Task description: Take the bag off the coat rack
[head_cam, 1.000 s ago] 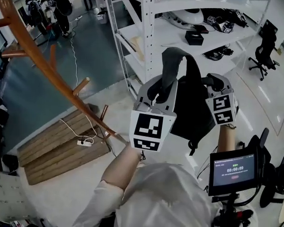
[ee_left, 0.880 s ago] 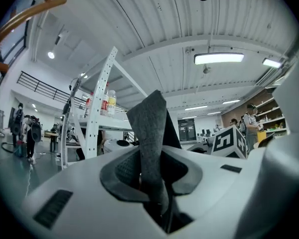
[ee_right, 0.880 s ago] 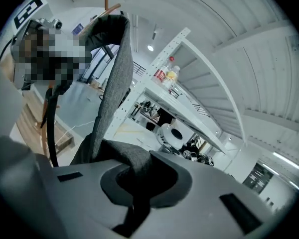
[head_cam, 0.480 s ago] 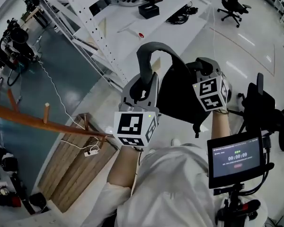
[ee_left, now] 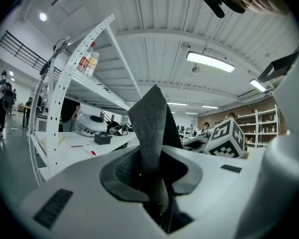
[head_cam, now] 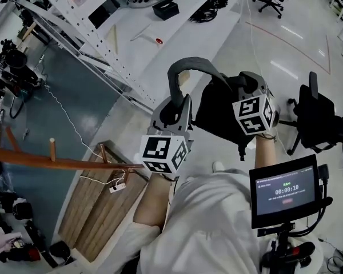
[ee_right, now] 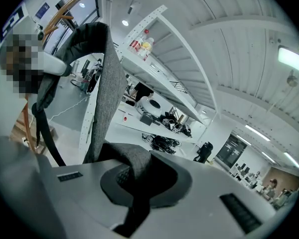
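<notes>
Hanging in mid-air is one dark, soft fabric bag (head_cam: 220,110), well apart from the single slim, rounded wooden coat rack (head_cam: 57,164) at the left. Two tools carry it: the left hand-held gripper (head_cam: 176,106) pinches the bag's one felt-like grey strap (head_cam: 188,67), which arches in a loop, and the right hand-held gripper (head_cam: 247,84) is clamped tight on the strap's other end. One white metal shelf (head_cam: 177,30) stands behind.
</notes>
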A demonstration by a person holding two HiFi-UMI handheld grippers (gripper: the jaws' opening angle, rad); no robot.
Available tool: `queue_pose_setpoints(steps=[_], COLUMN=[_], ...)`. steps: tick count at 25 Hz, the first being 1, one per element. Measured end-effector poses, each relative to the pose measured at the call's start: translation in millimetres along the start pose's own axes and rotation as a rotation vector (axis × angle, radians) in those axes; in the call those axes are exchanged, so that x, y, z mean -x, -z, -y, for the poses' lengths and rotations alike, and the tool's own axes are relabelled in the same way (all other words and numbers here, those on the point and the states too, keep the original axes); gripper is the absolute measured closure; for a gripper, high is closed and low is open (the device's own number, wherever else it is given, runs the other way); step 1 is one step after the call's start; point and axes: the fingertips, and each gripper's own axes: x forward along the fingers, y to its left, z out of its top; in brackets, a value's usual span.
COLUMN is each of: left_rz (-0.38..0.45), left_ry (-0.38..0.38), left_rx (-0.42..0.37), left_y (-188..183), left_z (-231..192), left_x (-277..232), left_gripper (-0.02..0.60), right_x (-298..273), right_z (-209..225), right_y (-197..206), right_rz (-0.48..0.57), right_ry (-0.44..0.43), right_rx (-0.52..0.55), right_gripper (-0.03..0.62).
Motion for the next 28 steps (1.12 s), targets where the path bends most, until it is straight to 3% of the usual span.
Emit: queue_pose_setpoints(steps=[28], left_rz=[-0.051], left_ry=[0.082], left_rx=[0.041], left_y=[30.7], left_z=[15.3], left_x=[-20.2], left_gripper=[0.499], right_x=[-3.9], right_z=[5.5], right_y=[35.2], right_rz=[-0.083], right_ry=[0.012], right_rx=[-0.026], right_gripper=[0.583])
